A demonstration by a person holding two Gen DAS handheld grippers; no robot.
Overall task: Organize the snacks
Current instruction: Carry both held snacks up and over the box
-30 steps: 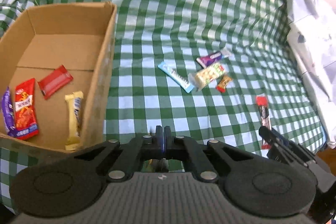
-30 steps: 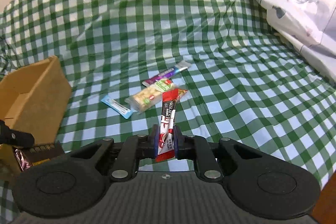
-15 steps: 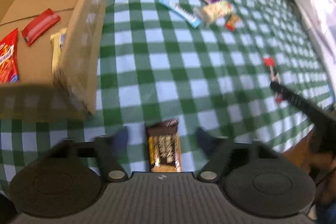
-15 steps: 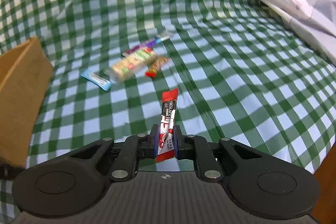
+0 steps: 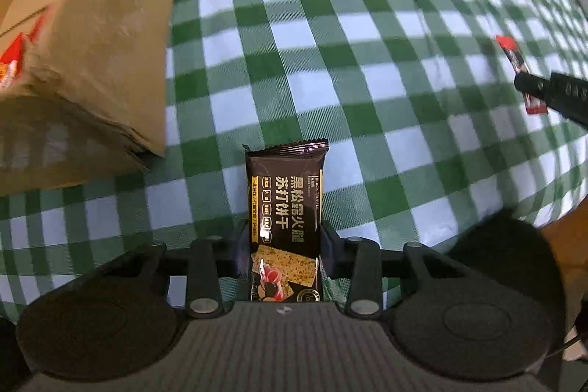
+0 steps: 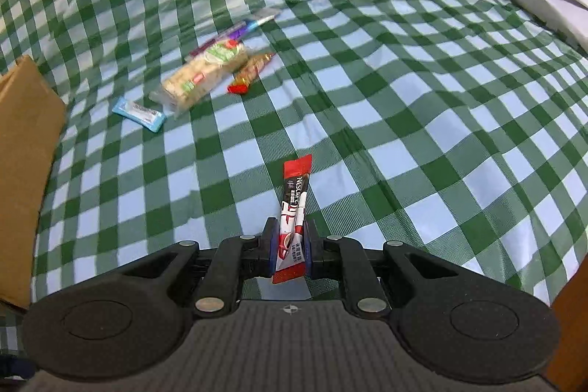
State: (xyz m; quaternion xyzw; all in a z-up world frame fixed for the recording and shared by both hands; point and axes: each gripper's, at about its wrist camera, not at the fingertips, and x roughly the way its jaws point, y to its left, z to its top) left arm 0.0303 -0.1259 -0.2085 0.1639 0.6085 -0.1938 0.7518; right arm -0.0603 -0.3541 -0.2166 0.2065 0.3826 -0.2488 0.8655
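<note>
The left gripper (image 5: 284, 245), empty and pressed together a second ago, now has its jaws around a black cracker packet (image 5: 284, 208) lying on the checked cloth (image 5: 330, 61) beside the cardboard box (image 5: 103, 24). The right gripper (image 6: 290, 247) still pinches the red coffee stick (image 6: 294, 208) above the cloth. Farther off lie a blue bar (image 6: 137, 109), a cracker pack (image 6: 204, 72), an orange candy (image 6: 251, 72) and a purple bar (image 6: 231, 33), while the box's contents are mostly cut off.

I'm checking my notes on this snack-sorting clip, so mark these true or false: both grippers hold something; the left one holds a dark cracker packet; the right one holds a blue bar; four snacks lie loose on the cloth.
1. Both grippers hold something. True.
2. The left gripper holds a dark cracker packet. True.
3. The right gripper holds a blue bar. False: it grips a red coffee stick; the blue bar lies on the checked cloth.
4. Four snacks lie loose on the cloth. True.
</note>
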